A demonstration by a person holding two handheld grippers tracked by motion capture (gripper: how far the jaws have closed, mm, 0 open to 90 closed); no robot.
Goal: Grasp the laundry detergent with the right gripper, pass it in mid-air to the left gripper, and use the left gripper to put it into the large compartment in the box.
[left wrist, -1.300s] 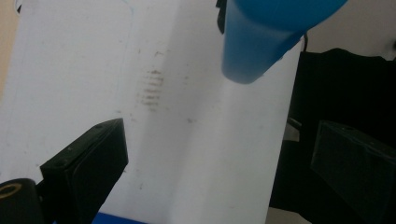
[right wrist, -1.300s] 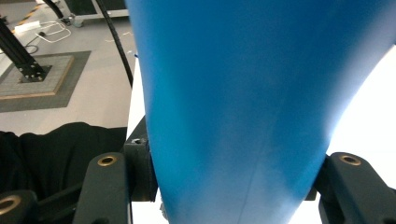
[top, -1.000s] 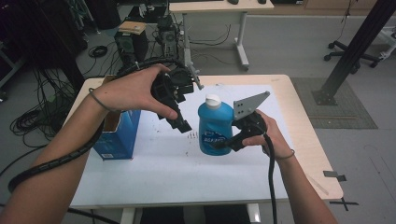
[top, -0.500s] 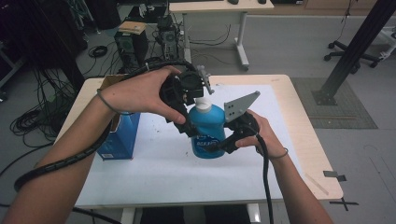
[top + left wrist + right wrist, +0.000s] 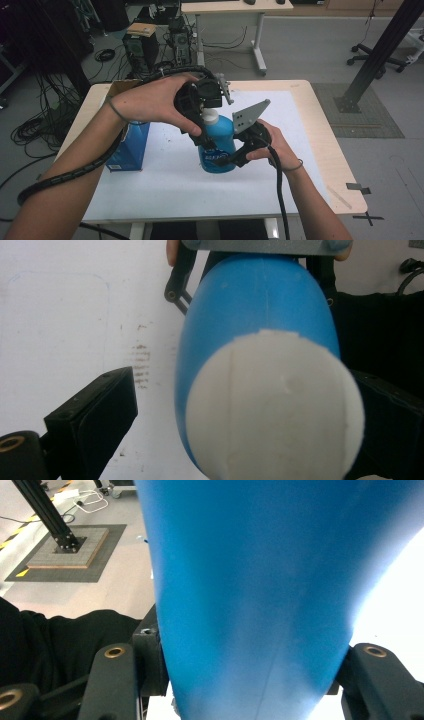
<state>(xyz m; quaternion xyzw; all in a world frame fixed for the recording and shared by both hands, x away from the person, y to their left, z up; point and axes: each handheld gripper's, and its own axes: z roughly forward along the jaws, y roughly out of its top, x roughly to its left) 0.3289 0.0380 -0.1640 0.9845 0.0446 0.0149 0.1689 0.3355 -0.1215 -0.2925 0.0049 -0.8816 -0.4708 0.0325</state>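
bottle: standing upright near the middle of the white mat, a touch toward 3 o'clock, its white cap pointing up.
right gripper: clamping the bottle's body from the 3 o'clock side, jaws pressing on both flanks; the right gripper view is showing blue wall squeezed between the two black jaws.
left gripper: sitting right over the cap, having come across from 10 o'clock in the last second, where it was hanging clear above the mat.
left jaws: standing wide; in the left gripper view one jaw is well off the cap with mat showing between, the other is just beside it, so nothing is being held yet.
box: blue carton resting at 9 o'clock of the bottle, apart from it, untouched.
what this means: the approach to the cap is looking finished; the right gripper is steadying the bottle, so closing on the cap and twisting seems the next call.
risk: the cap is sitting off-centre between the jaws, so the grip may be landing lopsided.
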